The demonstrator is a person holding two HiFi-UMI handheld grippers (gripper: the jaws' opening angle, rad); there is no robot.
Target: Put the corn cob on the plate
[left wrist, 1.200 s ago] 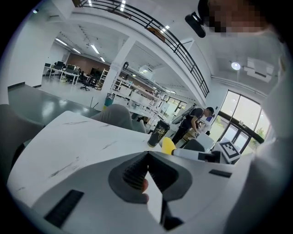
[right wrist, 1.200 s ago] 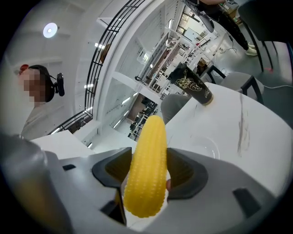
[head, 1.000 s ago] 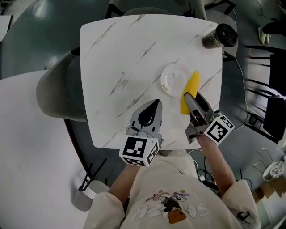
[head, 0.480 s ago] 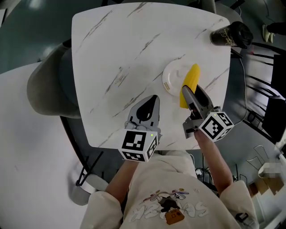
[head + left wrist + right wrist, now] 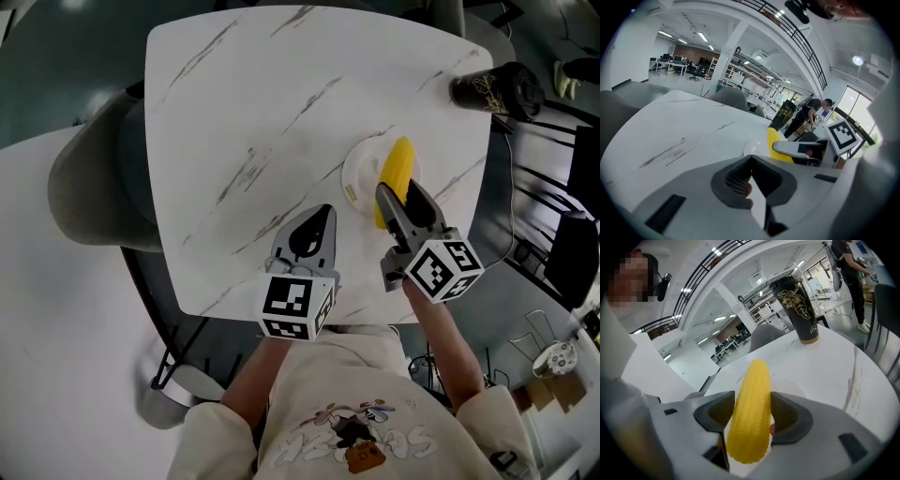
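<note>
A yellow corn cob (image 5: 397,171) (image 5: 749,408) (image 5: 776,142) is clamped lengthwise between the jaws of my right gripper (image 5: 399,200) (image 5: 749,416). The cob hangs over the small white plate (image 5: 361,171) (image 5: 796,389) on the marbled white table (image 5: 253,122); whether it touches the plate I cannot tell. My left gripper (image 5: 315,232) (image 5: 749,174) hovers near the table's front edge, left of the plate, its jaws closed together with nothing between them.
A black tumbler with gold print (image 5: 497,91) (image 5: 797,308) stands at the table's far right corner. A grey chair (image 5: 89,197) sits left of the table. A person (image 5: 813,112) stands in the background of the left gripper view.
My right gripper has carried the corn leftward from the plate's right edge to over the plate. The left gripper has stayed roughly in place.
</note>
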